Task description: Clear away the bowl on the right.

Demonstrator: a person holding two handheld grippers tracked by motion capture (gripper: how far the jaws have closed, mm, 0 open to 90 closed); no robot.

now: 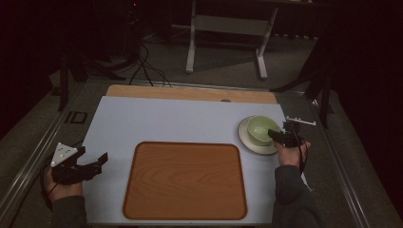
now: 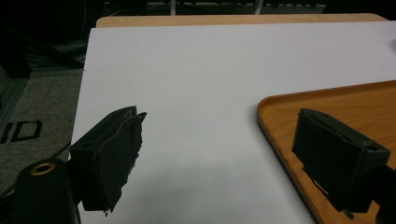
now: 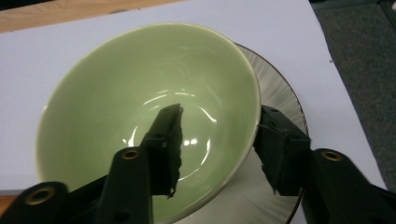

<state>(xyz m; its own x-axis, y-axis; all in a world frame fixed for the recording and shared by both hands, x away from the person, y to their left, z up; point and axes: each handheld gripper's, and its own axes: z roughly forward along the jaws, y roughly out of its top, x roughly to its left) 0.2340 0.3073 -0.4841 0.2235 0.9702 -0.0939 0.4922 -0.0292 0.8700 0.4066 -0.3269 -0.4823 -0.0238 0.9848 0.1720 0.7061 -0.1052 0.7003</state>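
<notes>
- While straddling the near rim of the pale green glazed ceramic bowl (image 3: 140, 107) on the white ribbed plate (image 3: 280, 98), right claw (image 3: 219, 140) spread, not clenched.
- Left claw (image 2: 215, 154) released, well apart, beside the wooden tray (image 1: 185, 180).

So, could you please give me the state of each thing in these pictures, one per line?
Green bowl: upright, empty, sitting on the plate.
Plate: flat on the white mat, under the bowl.
Wooden tray: flat on the mat, empty.
Right gripper: open, one of its jaws inside the bowl and one outside the rim.
Left gripper: open, holding nothing, over the mat by the tray's edge.
</notes>
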